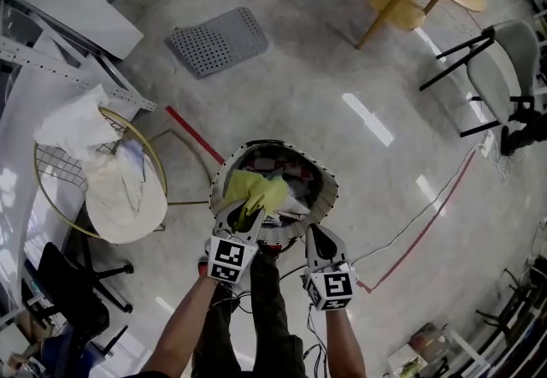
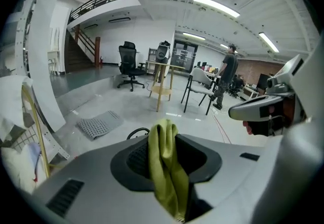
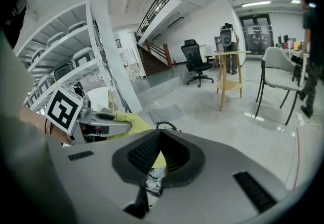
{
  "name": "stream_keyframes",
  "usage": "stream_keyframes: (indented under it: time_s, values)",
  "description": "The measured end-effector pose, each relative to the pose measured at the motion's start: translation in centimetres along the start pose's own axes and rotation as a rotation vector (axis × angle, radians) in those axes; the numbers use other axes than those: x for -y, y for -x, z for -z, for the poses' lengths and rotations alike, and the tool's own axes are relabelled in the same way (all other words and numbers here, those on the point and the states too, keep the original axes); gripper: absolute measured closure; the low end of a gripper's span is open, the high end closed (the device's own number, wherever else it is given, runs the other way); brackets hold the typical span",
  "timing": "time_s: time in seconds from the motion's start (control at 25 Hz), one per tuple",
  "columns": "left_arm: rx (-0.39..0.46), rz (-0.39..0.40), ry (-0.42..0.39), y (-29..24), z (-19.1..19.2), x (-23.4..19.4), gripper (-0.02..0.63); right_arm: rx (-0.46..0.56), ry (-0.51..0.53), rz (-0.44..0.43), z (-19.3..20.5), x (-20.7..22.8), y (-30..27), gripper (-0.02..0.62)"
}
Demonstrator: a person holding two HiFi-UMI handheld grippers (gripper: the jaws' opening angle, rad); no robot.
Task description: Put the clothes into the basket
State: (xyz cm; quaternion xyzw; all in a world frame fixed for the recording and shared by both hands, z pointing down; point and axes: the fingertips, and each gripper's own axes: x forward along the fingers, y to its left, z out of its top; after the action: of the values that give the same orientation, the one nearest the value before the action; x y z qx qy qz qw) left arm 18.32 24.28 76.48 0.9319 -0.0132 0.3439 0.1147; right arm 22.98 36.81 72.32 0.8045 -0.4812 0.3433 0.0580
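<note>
Basket [image 1: 330,190] on floor, part full (mixed clothes); yellow-green garment [image 1: 255,191] hangs over its near side, pinched in the left hand-held gripper [image 1: 246,215]. Right hand-held gripper [image 1: 313,237] closed on nothing. Drop-off step, likely: next, part the left jaws so the cloth falls inside.

Both grippers held forward and tilted down, side by side.
The left gripper [image 1: 243,217] pinches a yellow-green cloth [image 2: 167,167] between its jaws; the right gripper [image 1: 311,233] has its jaws pressed together, empty; bare forearms [image 1: 183,327] extend behind.
</note>
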Motion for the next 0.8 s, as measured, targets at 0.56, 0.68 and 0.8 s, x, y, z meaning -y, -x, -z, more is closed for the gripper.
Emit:
stream_keyframes:
  time_s: [0.56,0.68,0.8]
  values:
    - [0.008,0.050,0.024,-1.3,0.2,2.6,0.267,-0.002,-0.023,0.006,0.7,1.0,1.0,0.569]
    - [0.031,0.040,0.023,-0.5,-0.7,2.6,0.267,-0.004,-0.021,0.004,0.4,0.9,1.3,0.569]
    - [0.051,0.053,0.016,0.7,-1.9,2.7,0.270,0.019,-0.013,0.004,-0.9,0.6,1.6,0.569]
